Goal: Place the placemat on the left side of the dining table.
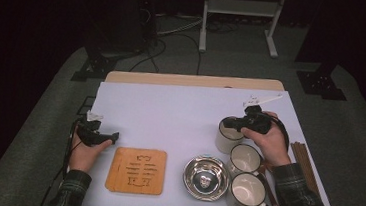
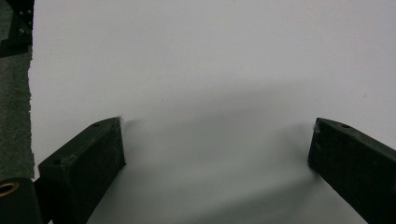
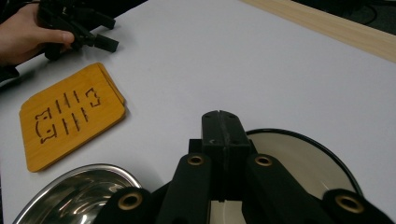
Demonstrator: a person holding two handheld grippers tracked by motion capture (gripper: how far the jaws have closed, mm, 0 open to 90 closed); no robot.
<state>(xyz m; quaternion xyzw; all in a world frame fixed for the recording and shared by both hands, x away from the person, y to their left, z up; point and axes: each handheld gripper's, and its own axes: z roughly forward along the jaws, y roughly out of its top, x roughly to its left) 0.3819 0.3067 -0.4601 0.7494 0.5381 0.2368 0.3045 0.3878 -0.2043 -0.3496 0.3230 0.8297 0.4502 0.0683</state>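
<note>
Three white mugs stand at the front right: a far one [image 1: 228,137], a middle one [image 1: 245,158] and a near one [image 1: 248,191]. My right gripper [image 1: 227,122] sits over the far mug [image 3: 303,158], held from the right by a hand. In the right gripper view its jaws [image 3: 220,126] are pressed together above the dark rim; I cannot tell whether they touch it. My left gripper [image 1: 112,137] rests at the table's left, held from below by a hand. Its jaws [image 2: 217,144] stand wide apart over bare white surface.
A steel bowl [image 1: 206,178] sits left of the near mugs, also low in the right gripper view [image 3: 74,196]. A bamboo trivet [image 1: 136,170] lies front centre. Brown sticks [image 1: 306,164] lie off the right edge of the white table cover [image 1: 180,108].
</note>
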